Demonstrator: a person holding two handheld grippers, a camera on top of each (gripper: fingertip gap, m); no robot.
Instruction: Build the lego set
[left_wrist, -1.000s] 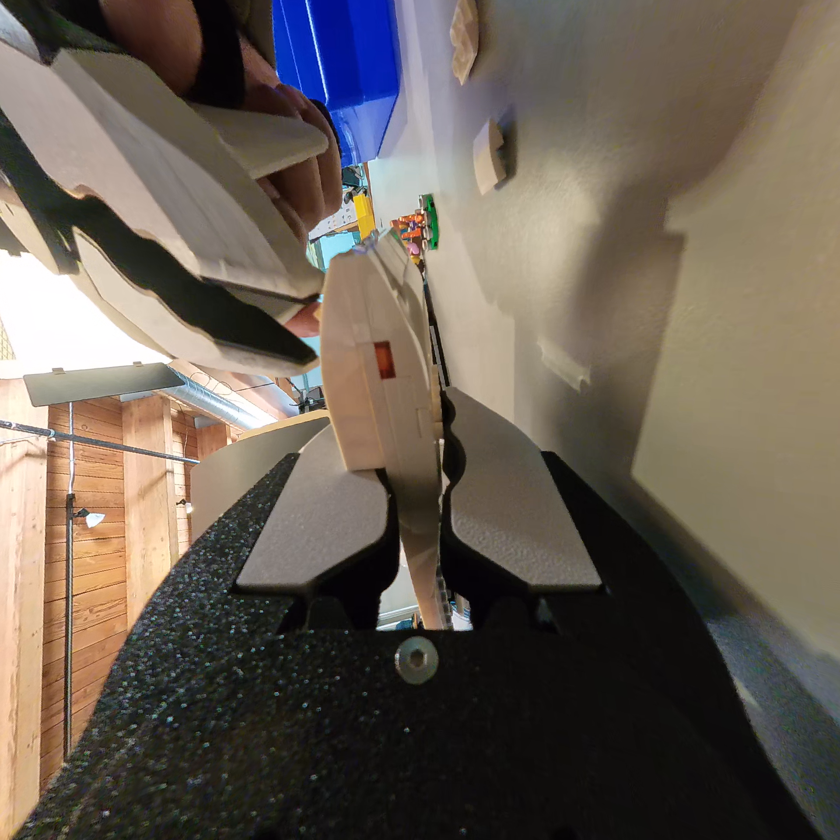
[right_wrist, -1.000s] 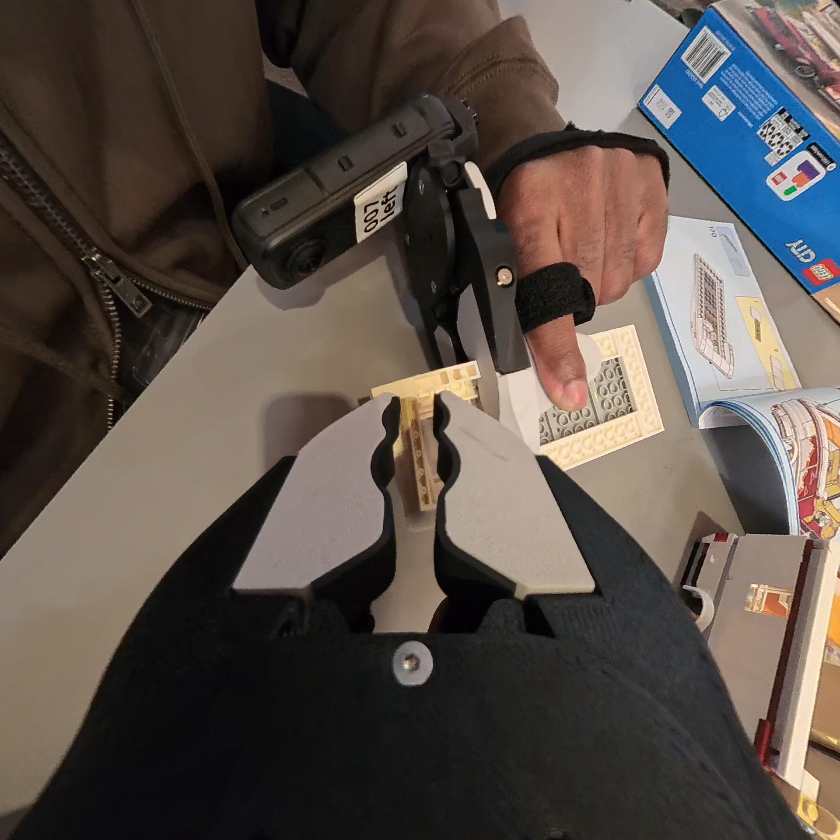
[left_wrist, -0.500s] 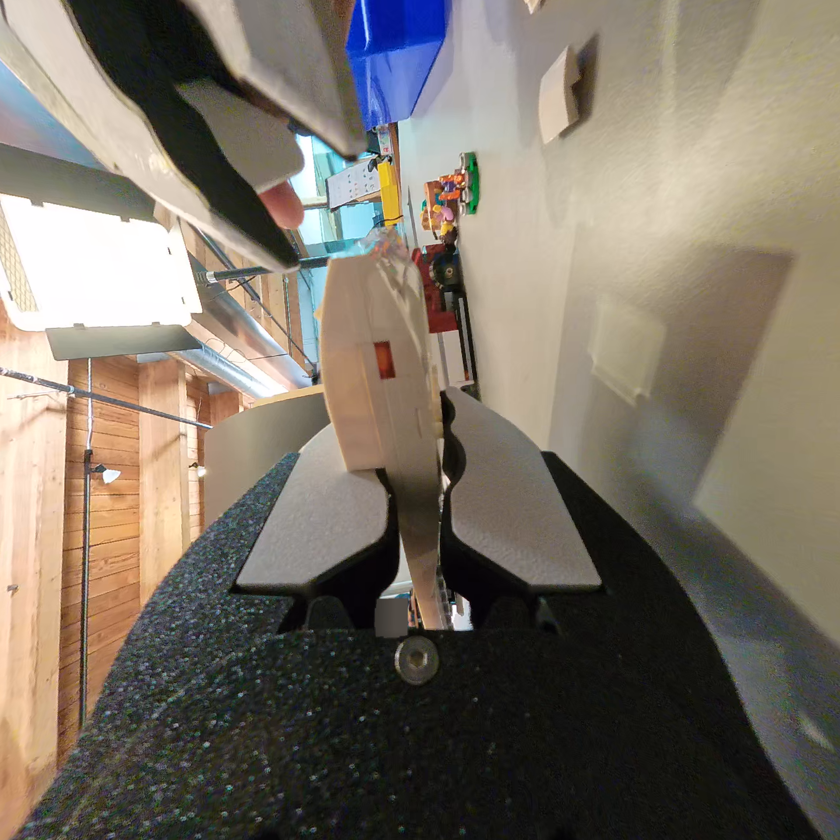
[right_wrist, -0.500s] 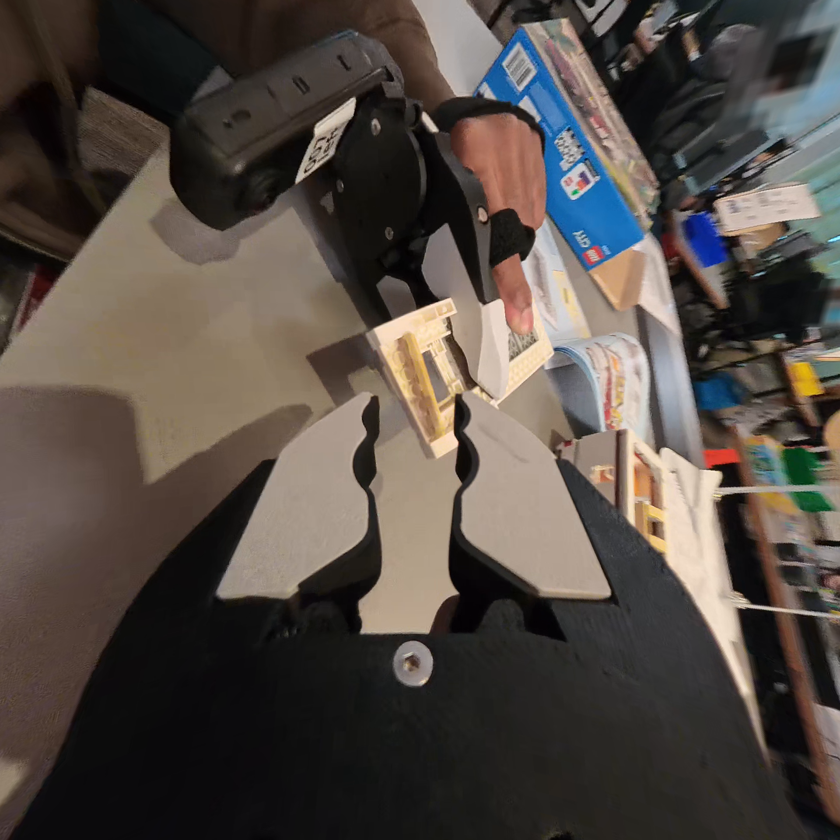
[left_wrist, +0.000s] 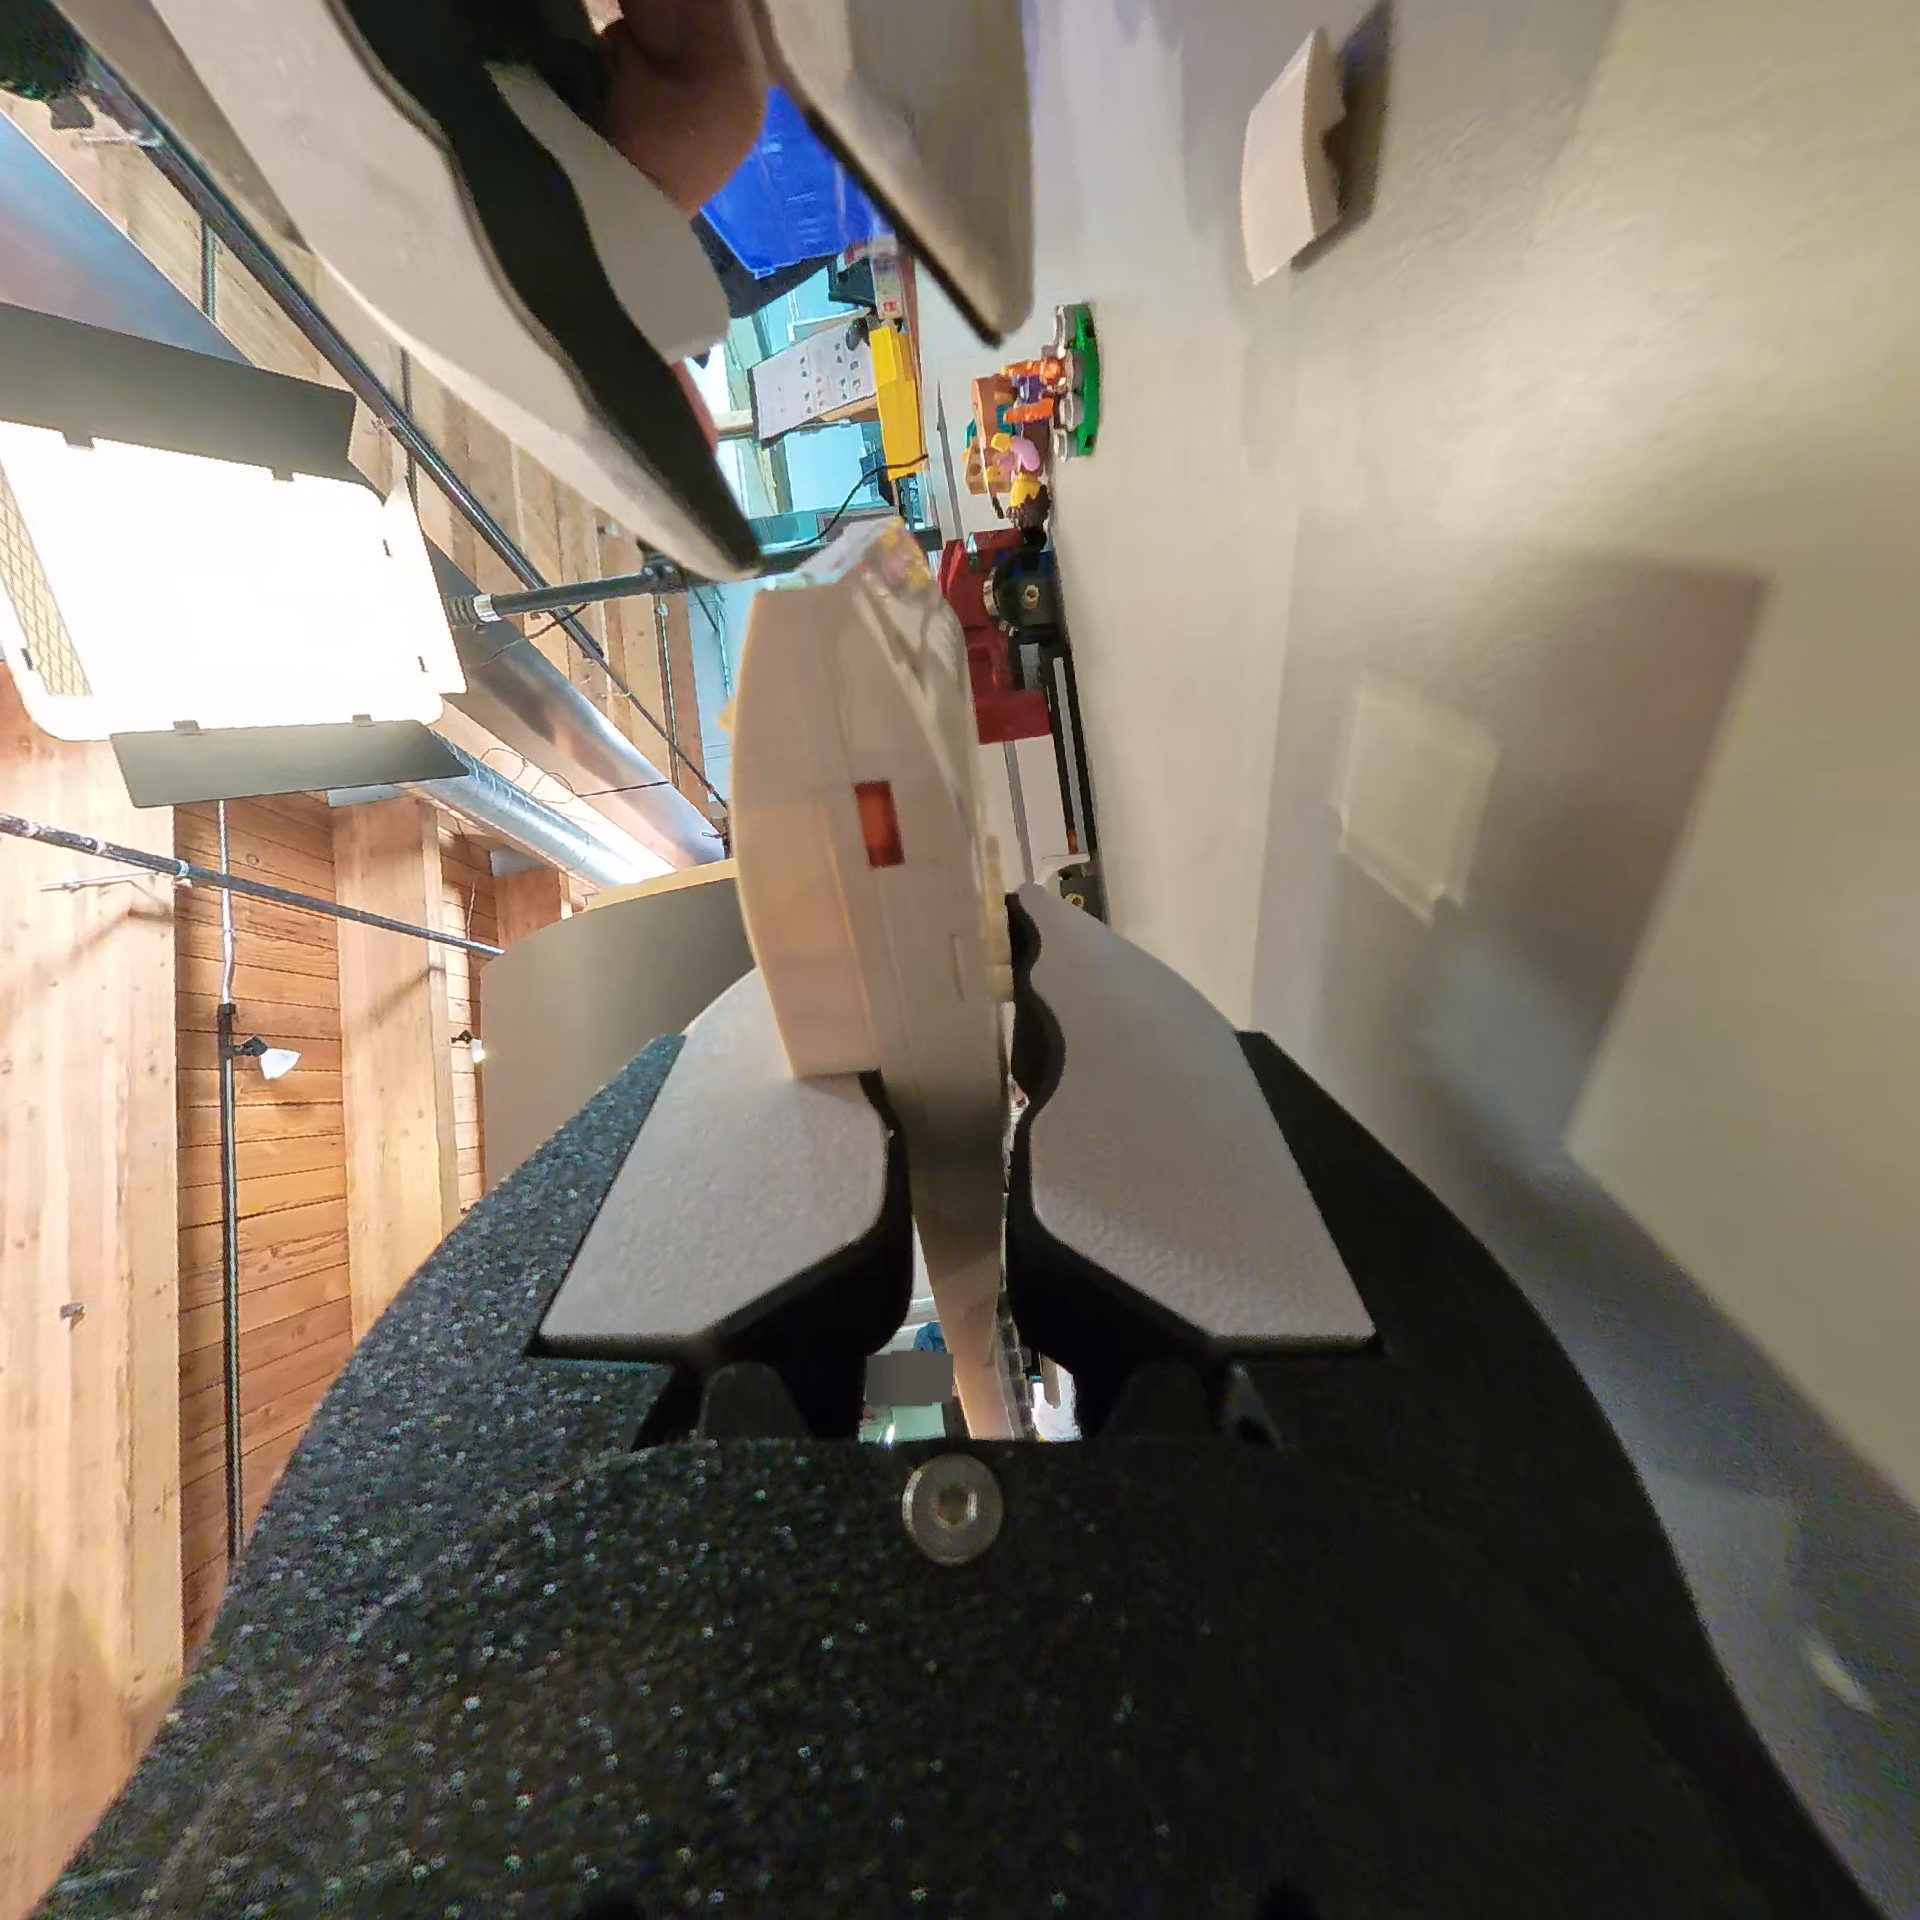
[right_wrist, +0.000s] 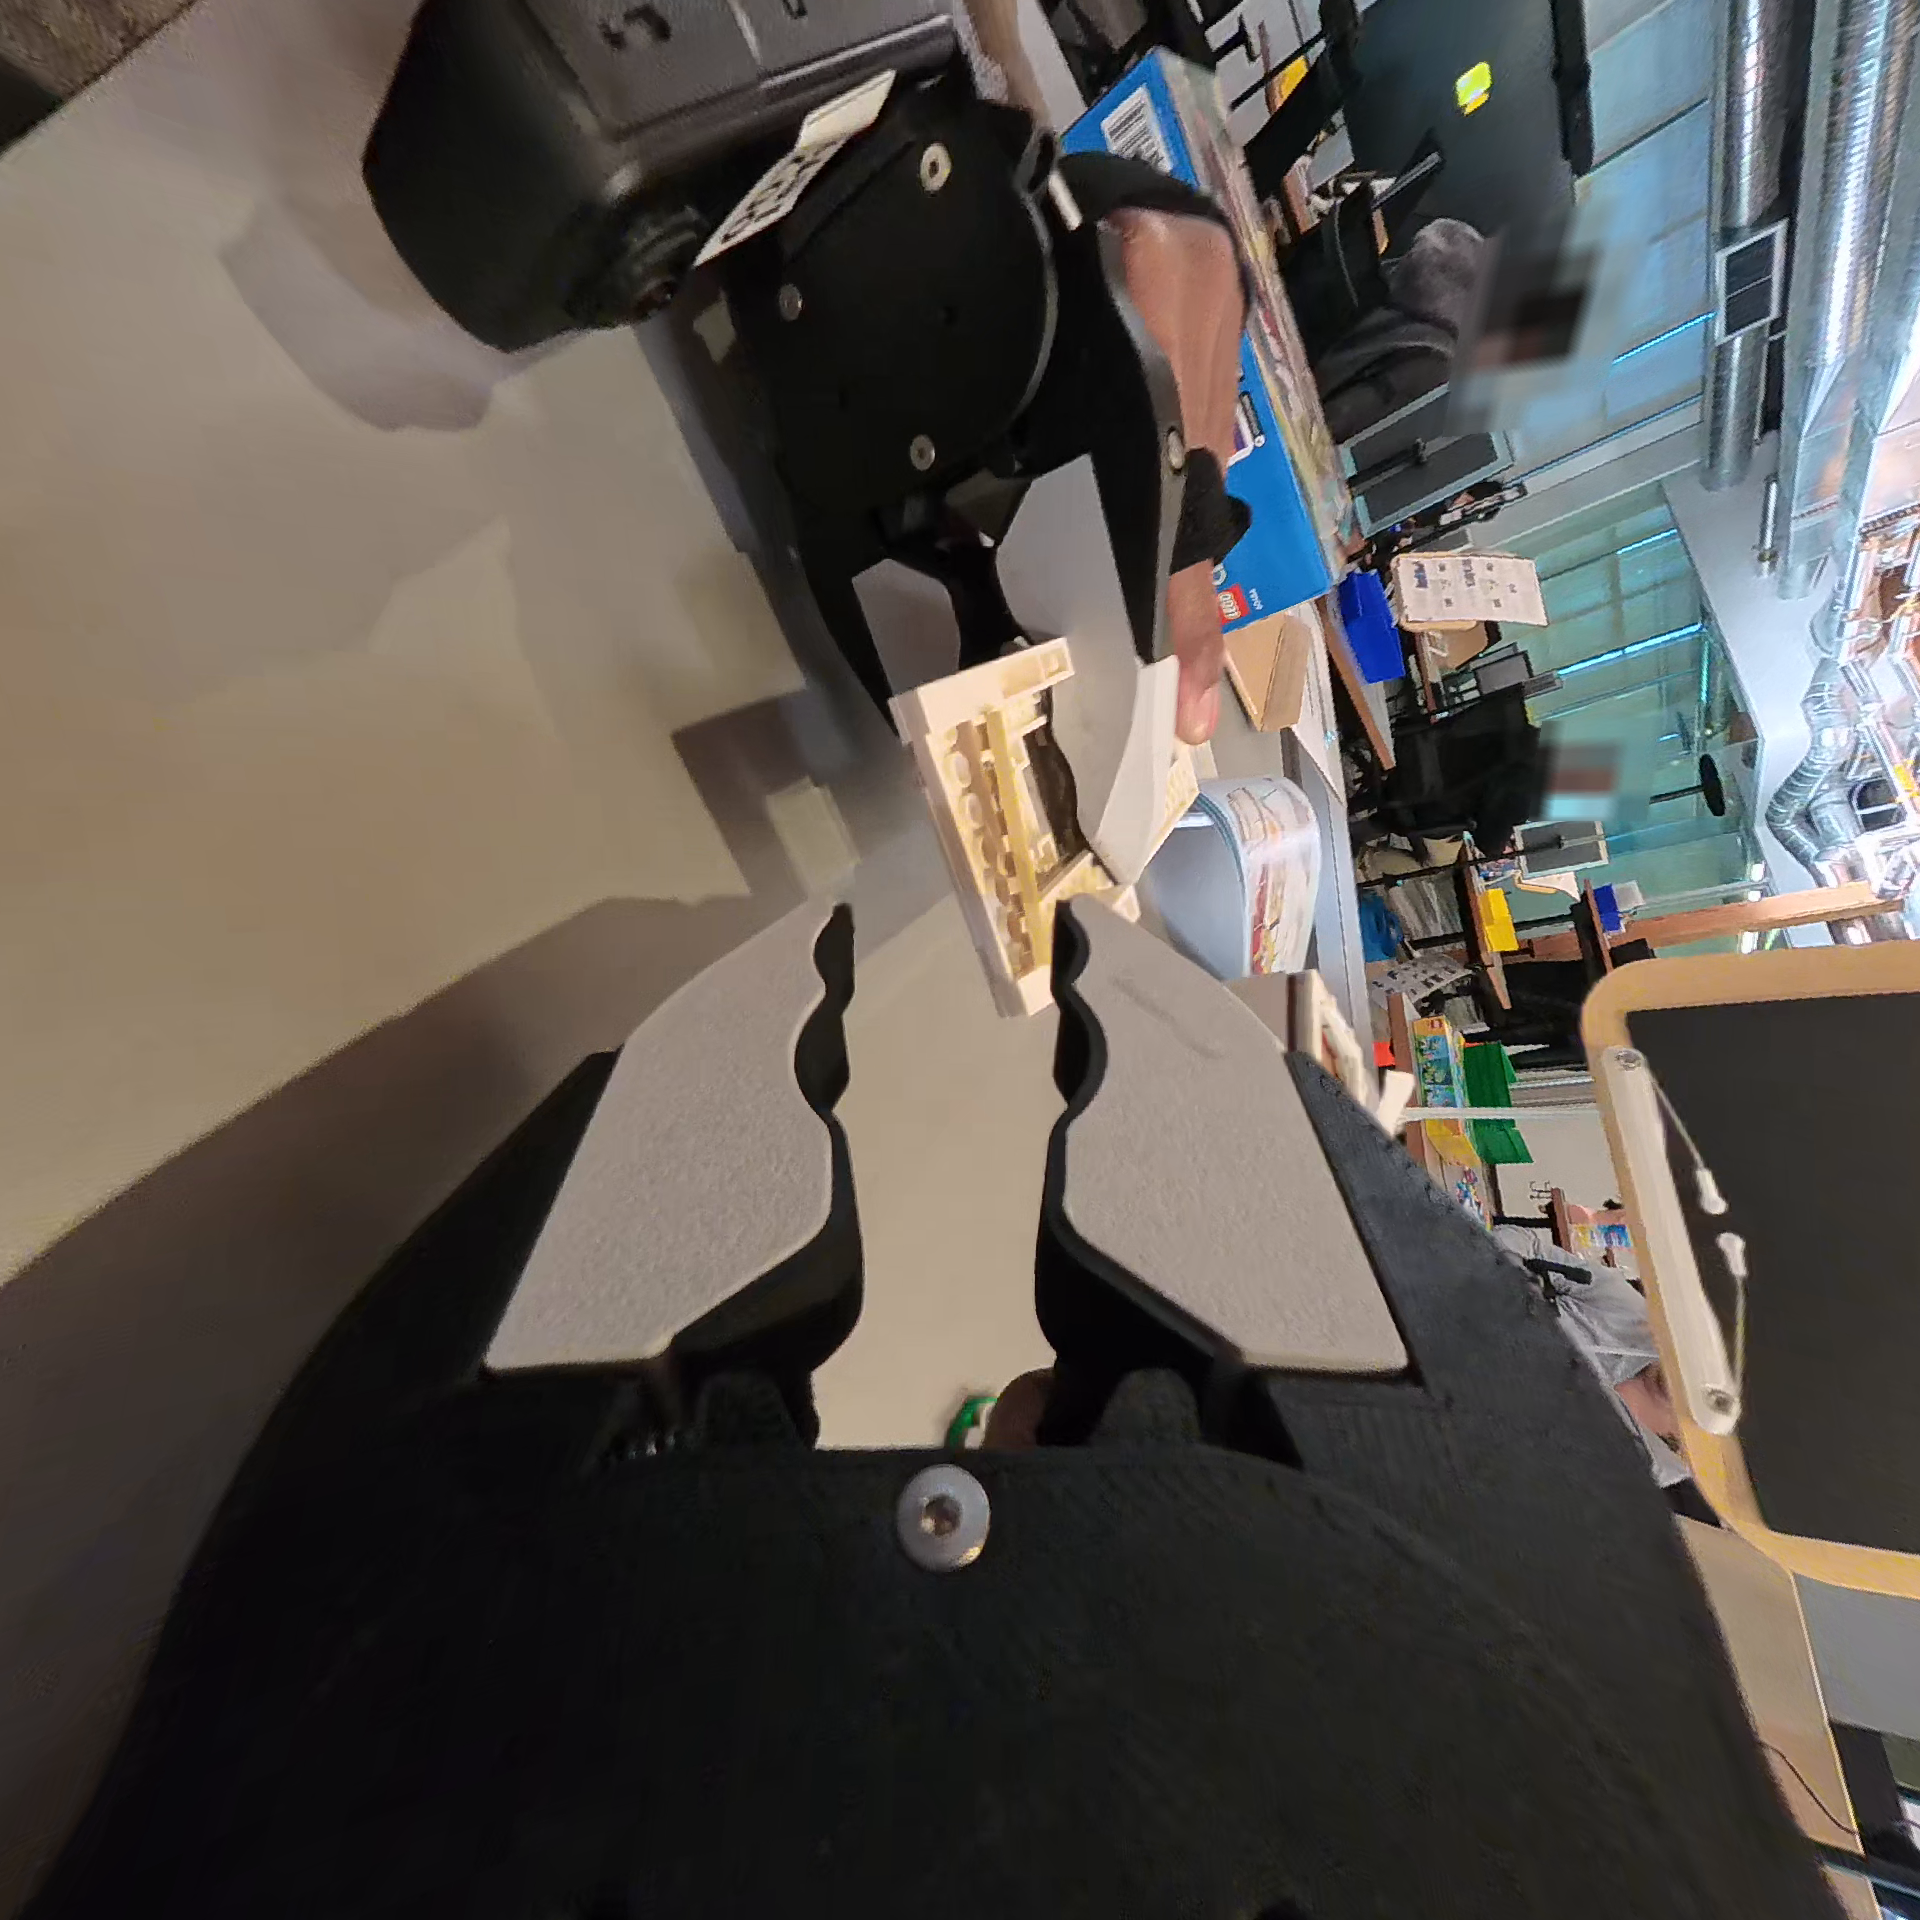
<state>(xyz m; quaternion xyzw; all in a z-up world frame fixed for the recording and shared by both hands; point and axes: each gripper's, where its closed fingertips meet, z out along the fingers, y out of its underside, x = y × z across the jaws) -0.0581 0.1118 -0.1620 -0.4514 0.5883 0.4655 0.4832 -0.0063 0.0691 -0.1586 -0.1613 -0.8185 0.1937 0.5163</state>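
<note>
My left gripper (left_wrist: 914, 966) is shut on a cream brick-built panel (left_wrist: 852, 831) with a small orange tile, held edge-on and clear of the grey table (left_wrist: 1558, 416). The right wrist view shows the same panel (right_wrist: 997, 821), studs facing me, clamped in the left gripper (right_wrist: 1049, 769), which a hand (right_wrist: 1184, 343) holds. My right gripper (right_wrist: 953, 914) is open. The panel's lower corner lies just beyond and close to its right fingertip, and nothing is pressed between the pads. The right gripper's fingers (left_wrist: 582, 270) hang open above the panel in the left wrist view.
A blue box (right_wrist: 1257, 499) and an open instruction booklet (right_wrist: 1257, 883) lie on the table beyond the panel. A red brick vehicle (left_wrist: 987, 644), a small colourful build on a green plate (left_wrist: 1029, 405) and loose cream pieces (left_wrist: 1299, 197) sit farther off. My right fingertips sit around 7 centimetres from my left ones.
My right gripper was closed around the panel's edge a second ago. It has opened and drawn back from the panel. The left gripper keeps its hold, and both views have swung.
</note>
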